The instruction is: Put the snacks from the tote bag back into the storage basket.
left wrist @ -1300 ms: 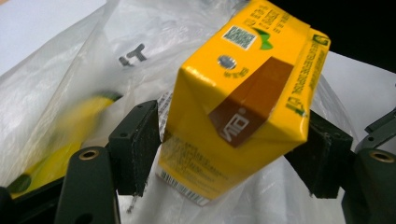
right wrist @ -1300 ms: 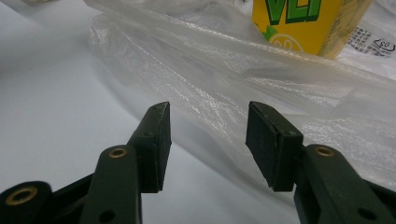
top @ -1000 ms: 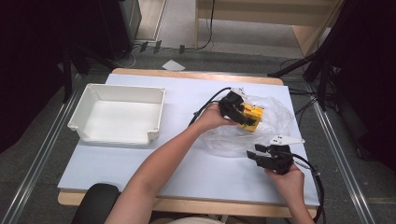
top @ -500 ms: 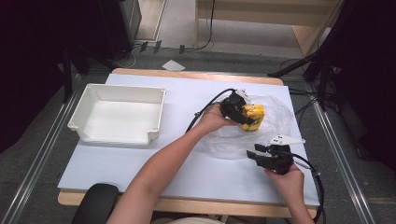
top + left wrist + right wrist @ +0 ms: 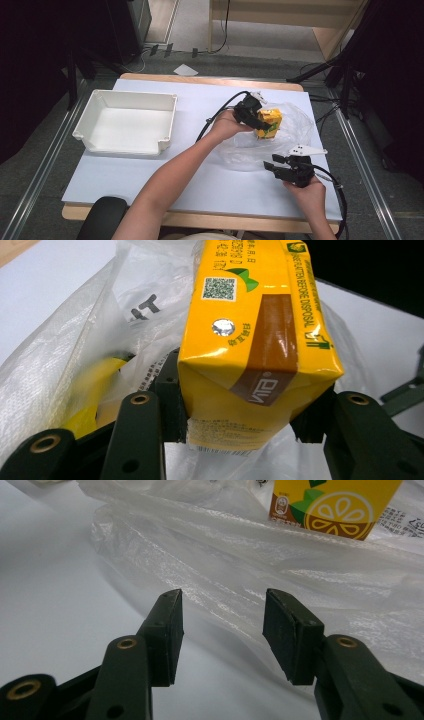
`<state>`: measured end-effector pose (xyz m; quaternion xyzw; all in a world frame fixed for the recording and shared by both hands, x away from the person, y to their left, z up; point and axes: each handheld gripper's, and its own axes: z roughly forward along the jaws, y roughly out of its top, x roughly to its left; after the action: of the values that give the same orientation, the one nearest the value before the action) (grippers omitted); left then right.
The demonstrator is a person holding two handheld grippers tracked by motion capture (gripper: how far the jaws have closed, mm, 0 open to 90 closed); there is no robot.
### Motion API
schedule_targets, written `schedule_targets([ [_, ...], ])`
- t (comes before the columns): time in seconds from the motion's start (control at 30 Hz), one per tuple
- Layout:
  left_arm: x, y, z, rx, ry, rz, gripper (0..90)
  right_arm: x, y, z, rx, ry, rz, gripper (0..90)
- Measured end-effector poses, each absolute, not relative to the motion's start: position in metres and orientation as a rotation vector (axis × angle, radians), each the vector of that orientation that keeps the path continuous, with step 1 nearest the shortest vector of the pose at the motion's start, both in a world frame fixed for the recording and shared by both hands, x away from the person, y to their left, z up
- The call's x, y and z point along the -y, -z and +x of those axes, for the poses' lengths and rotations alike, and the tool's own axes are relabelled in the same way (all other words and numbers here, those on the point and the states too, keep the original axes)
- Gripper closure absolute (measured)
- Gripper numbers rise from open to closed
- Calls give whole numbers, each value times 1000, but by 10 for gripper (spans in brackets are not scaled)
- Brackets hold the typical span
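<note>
While the left gripper [image 5: 261,121] has just closed its jaws onto the yellow juice carton [image 5: 269,123] at the clear plastic bag [image 5: 295,131] | right gripper [image 5: 274,163] gapes empty beside the bag | white tray [image 5: 85,131] well apart.

high: above my side, facing forward and down | left gripper view: close on yellow carton [image 5: 255,340] | right: low, near table; shares carton, clear bag [image 5: 280,545]
</note>
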<state>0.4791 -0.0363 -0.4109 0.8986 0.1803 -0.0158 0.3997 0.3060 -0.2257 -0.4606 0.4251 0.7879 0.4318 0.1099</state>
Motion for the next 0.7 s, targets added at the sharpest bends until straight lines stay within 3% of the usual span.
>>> schedule_targets([
  [0.7, -6, 350, 460, -472, -41, 2244, 530, 221, 451, 298, -2303, -1344, 1235, 544],
])
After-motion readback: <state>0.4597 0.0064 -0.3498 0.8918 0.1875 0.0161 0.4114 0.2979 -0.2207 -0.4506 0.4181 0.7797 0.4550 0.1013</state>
